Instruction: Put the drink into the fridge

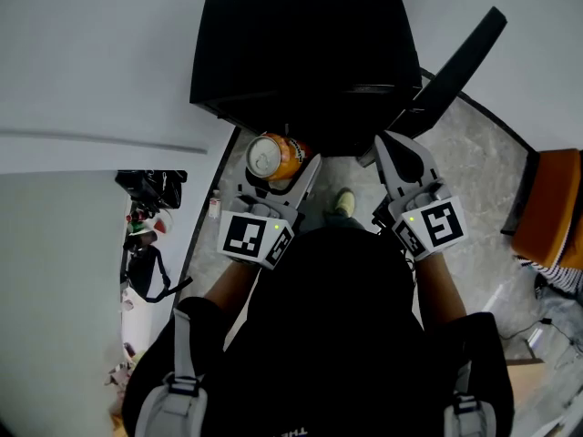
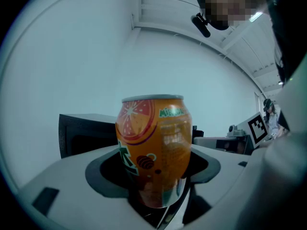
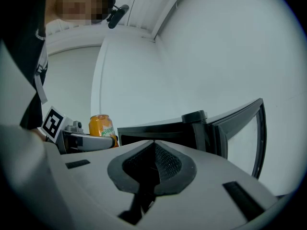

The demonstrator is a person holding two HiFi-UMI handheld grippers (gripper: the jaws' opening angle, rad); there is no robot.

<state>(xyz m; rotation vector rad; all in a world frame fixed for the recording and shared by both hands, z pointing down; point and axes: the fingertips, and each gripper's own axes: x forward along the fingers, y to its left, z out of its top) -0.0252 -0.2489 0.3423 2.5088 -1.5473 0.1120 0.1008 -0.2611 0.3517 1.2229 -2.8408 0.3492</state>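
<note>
Fridge (image 1: 301,53) ahead: left hand-held gripper (image 1: 279,177) clamps orange can (image 2: 154,143), right hand-held gripper (image 3: 152,147) seemingly closed.

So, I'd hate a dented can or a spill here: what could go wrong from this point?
The left gripper holds the orange can low, near its base, so it could tilt or slip on the way in. The can sits close to the black fridge and might knock its front edge. The shut right gripper is near the open door and could bump it.
</note>
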